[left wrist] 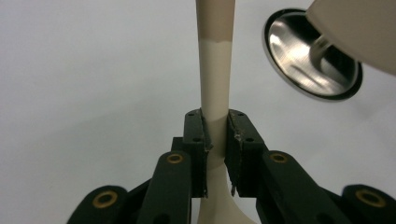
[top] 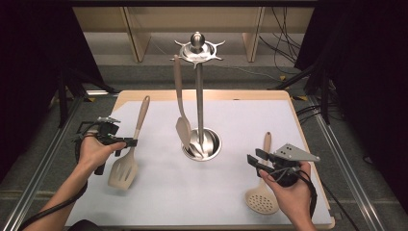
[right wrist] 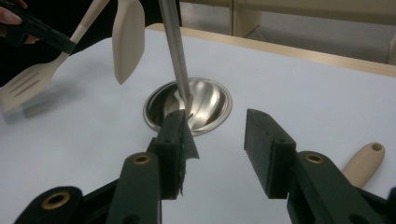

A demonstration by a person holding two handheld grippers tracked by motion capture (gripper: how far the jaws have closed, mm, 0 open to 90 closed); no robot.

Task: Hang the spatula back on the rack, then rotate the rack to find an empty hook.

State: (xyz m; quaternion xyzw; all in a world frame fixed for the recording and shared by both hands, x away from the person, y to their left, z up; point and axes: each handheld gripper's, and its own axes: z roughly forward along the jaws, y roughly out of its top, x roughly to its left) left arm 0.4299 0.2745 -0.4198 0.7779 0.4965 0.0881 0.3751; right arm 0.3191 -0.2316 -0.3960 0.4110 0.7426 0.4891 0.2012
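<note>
My left gripper [top: 131, 142] is shut on the handle of a beige slotted spatula [top: 126, 166], held off the white mat at the left; the pads clamp its neck [left wrist: 215, 126]. A steel utensil stand [top: 199, 96] rises from a round base [top: 211, 147] at the middle, with a beige spatula [top: 183, 127] hanging from its top hooks. My right gripper [top: 253, 160] is open at the right, nothing between its jaws [right wrist: 219, 135]. Below it a beige perforated skimmer [top: 262, 197] lies on the mat, its handle end [right wrist: 366, 161] beside my right jaw.
The white mat [top: 226, 192] covers a wooden table [top: 315, 144]. Black curtains flank both sides. Cables lie on the floor at the back right. Metal rails run along the table's left and right.
</note>
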